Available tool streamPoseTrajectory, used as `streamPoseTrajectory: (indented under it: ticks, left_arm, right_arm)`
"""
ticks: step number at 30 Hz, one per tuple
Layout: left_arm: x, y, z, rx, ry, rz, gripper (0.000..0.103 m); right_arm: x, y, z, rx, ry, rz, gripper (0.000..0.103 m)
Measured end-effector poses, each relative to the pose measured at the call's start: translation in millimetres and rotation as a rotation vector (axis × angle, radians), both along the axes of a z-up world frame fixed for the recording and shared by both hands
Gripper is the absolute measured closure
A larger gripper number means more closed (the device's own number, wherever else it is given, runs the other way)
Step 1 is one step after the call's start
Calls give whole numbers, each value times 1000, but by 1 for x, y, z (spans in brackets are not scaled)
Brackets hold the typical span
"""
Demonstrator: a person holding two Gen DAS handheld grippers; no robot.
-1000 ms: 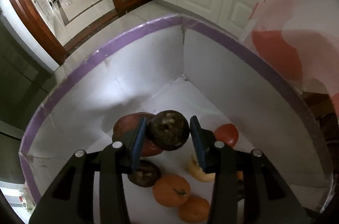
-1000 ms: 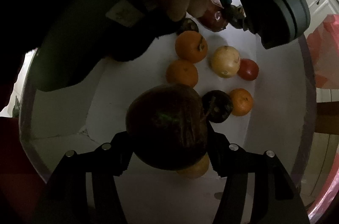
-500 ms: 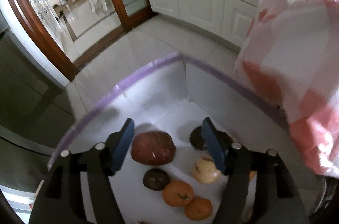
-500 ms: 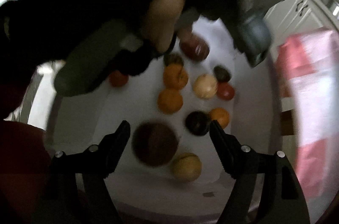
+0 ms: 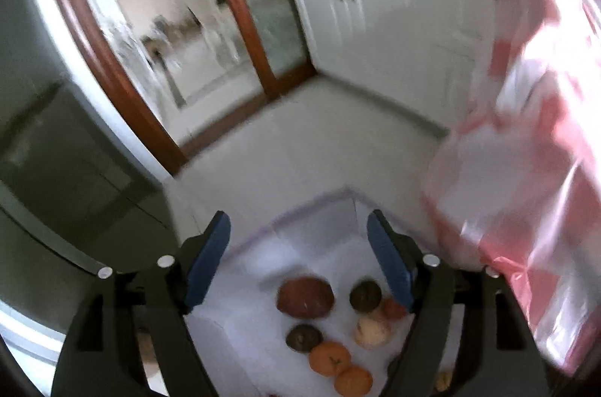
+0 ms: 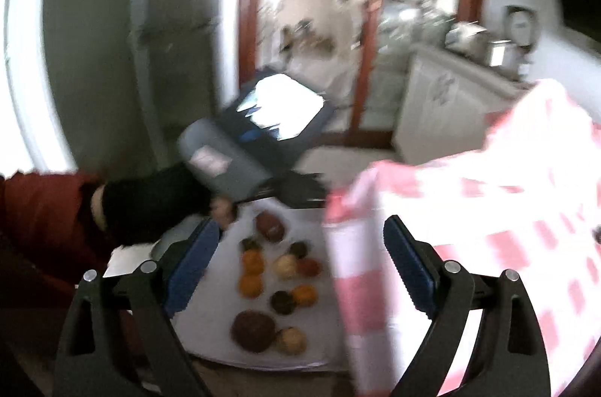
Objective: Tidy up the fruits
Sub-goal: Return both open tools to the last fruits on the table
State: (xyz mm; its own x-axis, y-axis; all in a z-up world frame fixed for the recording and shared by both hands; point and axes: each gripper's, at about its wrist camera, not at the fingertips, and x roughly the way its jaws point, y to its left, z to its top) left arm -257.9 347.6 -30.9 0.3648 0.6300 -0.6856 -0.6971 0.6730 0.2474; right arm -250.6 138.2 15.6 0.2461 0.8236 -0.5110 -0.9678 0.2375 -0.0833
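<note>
**A:** Left wrist view first. Where does the fruit lie from the left tool?

**B:** Below and ahead of it, down in the white box with the purple rim. The jaws have just been opening and stand wide, with nothing between the pads. Seen through the gap are the big reddish-brown fruit, a dark round fruit to its right, a pale one, and two oranges nearest the lens. The red-and-white plastic bag hangs off to the right.

**A:** Any long axis to mind?

**B:** Only the reddish-brown one looks a little wider than tall; the rest are round. The blur makes it hard to be sure.

**A:** And the right wrist view?

**B:** The right tool has also just been opening its jaws; they are wide and empty. The fruit sits in the same box, below and forward, with a large dark fruit and a pale one closest. The bag covers the right side, close to the right finger.

**A:** Which hand is nearer?

**B:** My guess is the left hand, which hovers over the box's far end; both are well clear of the fruit.
</note>
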Motion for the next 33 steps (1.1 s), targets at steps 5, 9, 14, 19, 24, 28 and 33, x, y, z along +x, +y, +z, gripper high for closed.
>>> streamPoseTrajectory:
  ticks: [5, 9, 14, 19, 24, 28, 33]
  left_arm:
    - [-1, -41, 75, 216, -225, 68, 3]
    - [10, -83, 132, 303, -403, 43, 2]
    - [95, -157, 176, 102, -485, -302, 2]
    - [249, -235, 144, -166, -375, -544, 2]
    - [351, -272, 95, -345, -349, -472, 2]
    - [401, -276, 68, -436, -350, -408, 2]
    - [419, -264, 58, -452, -393, -423, 2]
  right_arm:
    - [65, -89, 41, 192, 43, -244, 16]
    - [121, -151, 52, 240, 60, -491, 16]
    - [188, -242, 54, 388, 215, -820, 16]
    - [219, -297, 26, 446, 313, -1017, 16]
    - [234, -315, -1, 473, 387, -1095, 16]
    - [234, -313, -12, 452, 408, -1116, 16]
    - [238, -306, -18, 414, 433, -1119, 16]
